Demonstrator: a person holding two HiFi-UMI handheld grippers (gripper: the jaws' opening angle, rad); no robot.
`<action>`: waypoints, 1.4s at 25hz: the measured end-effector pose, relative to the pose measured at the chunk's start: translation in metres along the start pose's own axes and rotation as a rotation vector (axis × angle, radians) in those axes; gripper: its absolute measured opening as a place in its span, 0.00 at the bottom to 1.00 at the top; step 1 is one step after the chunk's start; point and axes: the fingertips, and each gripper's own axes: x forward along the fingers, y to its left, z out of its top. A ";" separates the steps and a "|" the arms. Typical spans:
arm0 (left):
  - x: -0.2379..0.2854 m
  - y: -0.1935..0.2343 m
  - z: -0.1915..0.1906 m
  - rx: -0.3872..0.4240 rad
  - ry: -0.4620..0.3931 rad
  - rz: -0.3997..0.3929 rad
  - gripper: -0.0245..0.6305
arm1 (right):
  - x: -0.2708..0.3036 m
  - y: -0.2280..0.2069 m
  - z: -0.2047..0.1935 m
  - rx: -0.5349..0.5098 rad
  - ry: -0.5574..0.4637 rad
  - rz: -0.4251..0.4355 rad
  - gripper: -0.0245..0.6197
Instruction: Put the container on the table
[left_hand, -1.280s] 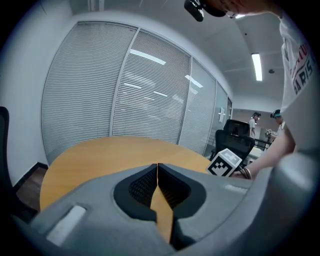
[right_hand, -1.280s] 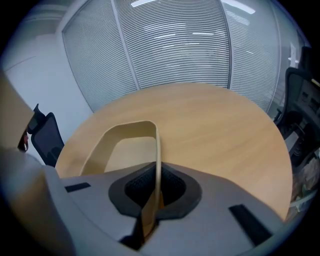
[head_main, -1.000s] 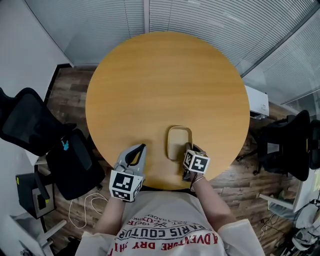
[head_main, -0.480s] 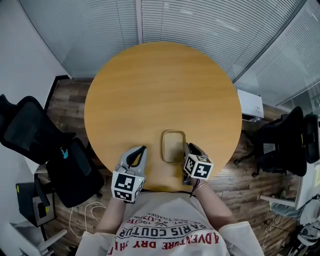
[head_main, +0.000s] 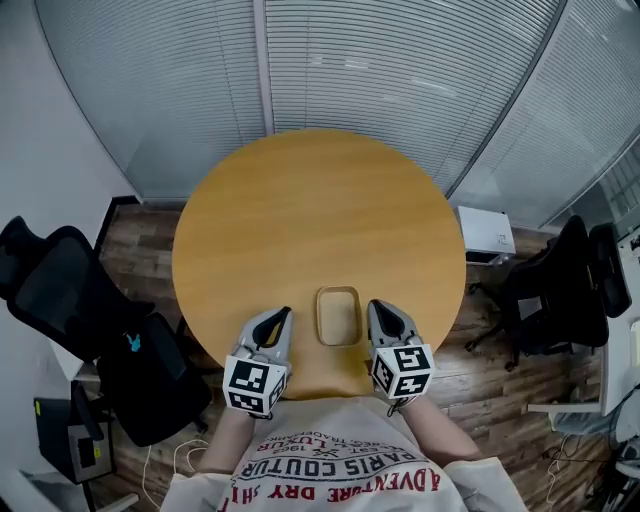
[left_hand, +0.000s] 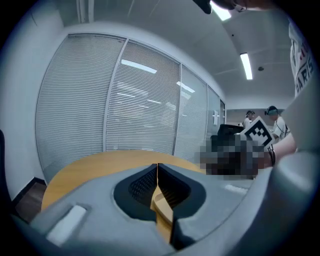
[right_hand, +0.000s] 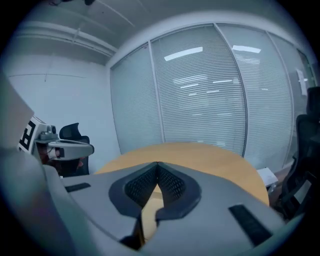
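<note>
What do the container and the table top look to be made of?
Container: tan and matte, the same tone as the table; possibly wood or bamboo, but it could be plastic. Table: wood or wood-look laminate, with a smooth satin finish and an even honey colour.

A white T-shirt (head_main: 335, 445) printed in red and black lettering is worn, while the left hand-held gripper (head_main: 285, 312) and the right hand-held gripper (head_main: 373, 305) are moulded in grey, lined with black dimpled pads (left_hand: 142, 186) and each topped by a cube (head_main: 255, 385) of black-and-white square markers.
</note>
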 end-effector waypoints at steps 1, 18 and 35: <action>-0.001 -0.001 0.004 0.002 -0.011 0.001 0.06 | -0.006 0.002 0.009 -0.010 -0.037 0.012 0.05; -0.015 -0.015 0.029 0.051 -0.082 -0.034 0.06 | -0.055 0.014 0.049 -0.134 -0.278 0.051 0.05; -0.012 -0.009 0.028 0.047 -0.071 -0.028 0.06 | -0.037 0.010 0.034 -0.070 -0.205 0.044 0.05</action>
